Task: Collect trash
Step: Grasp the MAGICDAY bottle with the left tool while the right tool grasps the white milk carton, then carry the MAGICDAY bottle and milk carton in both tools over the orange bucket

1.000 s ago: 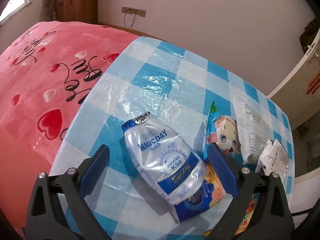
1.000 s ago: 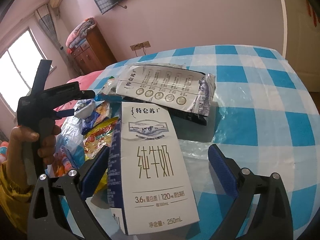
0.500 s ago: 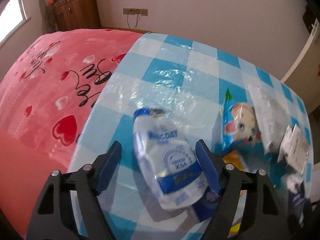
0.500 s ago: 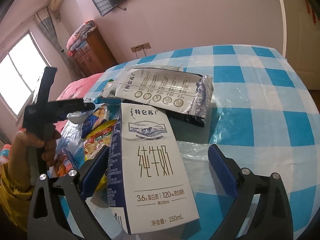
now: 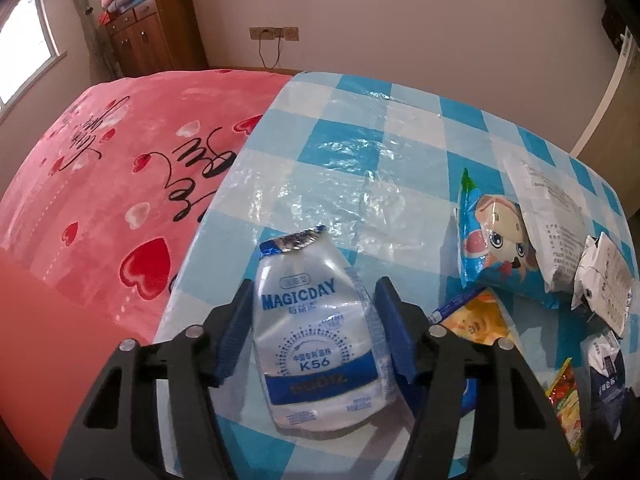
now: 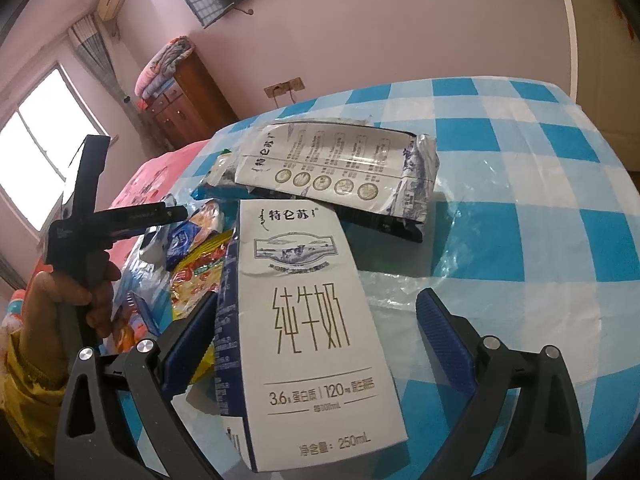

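**Gripping the MAGICDAY pouch, left claw**

Left claw [image 5: 314, 328] is clenched on the yogurt pouch [image 5: 320, 344]; both blue pads press its sides. The pouch is a crumpled translucent-white plastic bottle shape with a torn foil top, blue "MAGICDAY" lettering, "K56" in a dotted ring and a blue band near the base. It sits at the near-left corner of the surface [image 5: 360, 152], which is covered in blue-and-white check under clear plastic; whether it is lifted or resting cannot be told.

Right claw [image 6: 316, 320] is released, its jaws spread wide around a white milk carton [image 6: 312, 328]. The left pad sits just beside the carton's dark blue side; the right pad is well apart from it. The carton lies flat, 250 mL, with dark vertical characters and a landscape logo on top.

Other trash on the surface:
- cartoon-face snack bag [image 5: 496, 248], blue, right of the pouch
- flattened grey-white carton [image 6: 336, 172] beyond the milk carton, printed with a row of round badges
- yellow-red wrapper [image 6: 200, 268] just left of the milk carton
- crumpled white packaging [image 5: 604, 280] at the far right edge

Pink heart-print bed [image 5: 100, 200] borders the surface on the left.
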Demonstrator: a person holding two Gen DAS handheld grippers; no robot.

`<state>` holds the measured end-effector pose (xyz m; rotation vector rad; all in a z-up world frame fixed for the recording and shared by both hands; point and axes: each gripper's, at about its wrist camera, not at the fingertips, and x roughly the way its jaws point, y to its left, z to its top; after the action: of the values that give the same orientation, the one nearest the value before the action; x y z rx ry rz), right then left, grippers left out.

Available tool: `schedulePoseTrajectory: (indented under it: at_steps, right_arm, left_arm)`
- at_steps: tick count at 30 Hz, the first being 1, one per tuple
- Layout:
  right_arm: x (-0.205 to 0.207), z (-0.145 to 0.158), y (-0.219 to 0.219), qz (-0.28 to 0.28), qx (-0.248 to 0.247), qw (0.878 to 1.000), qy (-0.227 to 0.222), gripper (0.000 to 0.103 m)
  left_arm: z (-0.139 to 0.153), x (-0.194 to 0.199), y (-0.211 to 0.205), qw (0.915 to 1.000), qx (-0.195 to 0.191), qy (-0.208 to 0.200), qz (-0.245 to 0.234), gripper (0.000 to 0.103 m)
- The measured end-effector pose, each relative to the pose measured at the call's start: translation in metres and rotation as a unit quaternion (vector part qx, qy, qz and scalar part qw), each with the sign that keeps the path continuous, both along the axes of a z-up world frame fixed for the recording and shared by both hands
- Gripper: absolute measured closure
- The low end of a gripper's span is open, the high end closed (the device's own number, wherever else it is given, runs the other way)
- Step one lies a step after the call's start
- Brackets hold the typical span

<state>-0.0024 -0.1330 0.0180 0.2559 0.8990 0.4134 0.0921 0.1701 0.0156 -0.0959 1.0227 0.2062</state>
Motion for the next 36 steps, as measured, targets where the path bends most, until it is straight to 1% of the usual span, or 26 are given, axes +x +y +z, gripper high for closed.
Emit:
schedulePoseTrajectory:
  at_steps: [3,6,8,9,11,13,17,18,27,33,36]
  right_arm:
    - [-0.001,0.002,0.002,-0.001,-0.006,1.000,-0.002,0.007]
    - [-0.002,0.004,0.002,0.002,-0.001,1.000,0.001,0.007]
    - [-0.002,0.004,0.003,0.007,0.004,1.000,0.007,0.013]
    - [-0.001,0.003,0.003,0.012,0.011,1.000,0.015,0.020]
    - [0.001,0.000,0.002,0.014,0.025,0.999,0.029,0.022]
    - [0.001,0.000,-0.001,0.011,0.028,0.999,0.033,0.026]
    - [0.001,-0.001,-0.006,0.007,0.051,0.998,0.043,0.031]
    - [0.000,-0.001,-0.006,0.006,0.050,0.998,0.044,0.034]
    - [-0.019,0.007,-0.004,-0.004,0.028,0.999,0.030,0.035]
    - [-0.033,0.016,-0.002,-0.001,0.026,1.000,0.017,0.035]
    - [-0.042,0.021,-0.002,0.003,0.033,0.999,0.010,0.035]
  left_arm:
    - [0.001,-0.002,0.001,1.0000,-0.008,-0.001,-0.001,0.041]
    - [0.001,-0.005,0.001,0.9999,-0.015,-0.002,-0.005,0.041]
    - [0.002,-0.007,0.001,0.9998,-0.019,-0.003,-0.007,0.041]
    - [0.002,-0.009,0.002,0.9997,-0.021,-0.004,-0.008,0.041]
    - [0.004,-0.011,0.002,0.9996,-0.025,-0.007,-0.010,0.041]
    - [0.008,-0.016,0.002,0.9995,-0.026,-0.013,-0.013,0.041]
    - [0.014,-0.023,0.001,0.9991,-0.030,-0.022,-0.019,0.041]
    - [0.016,-0.026,0.000,0.9990,-0.032,-0.024,-0.021,0.041]
    - [0.034,-0.050,-0.009,0.9970,-0.044,-0.046,-0.043,0.041]
    - [0.039,-0.067,-0.016,0.9955,-0.053,-0.052,-0.060,0.041]
    - [0.042,-0.077,-0.018,0.9946,-0.056,-0.057,-0.067,0.041]
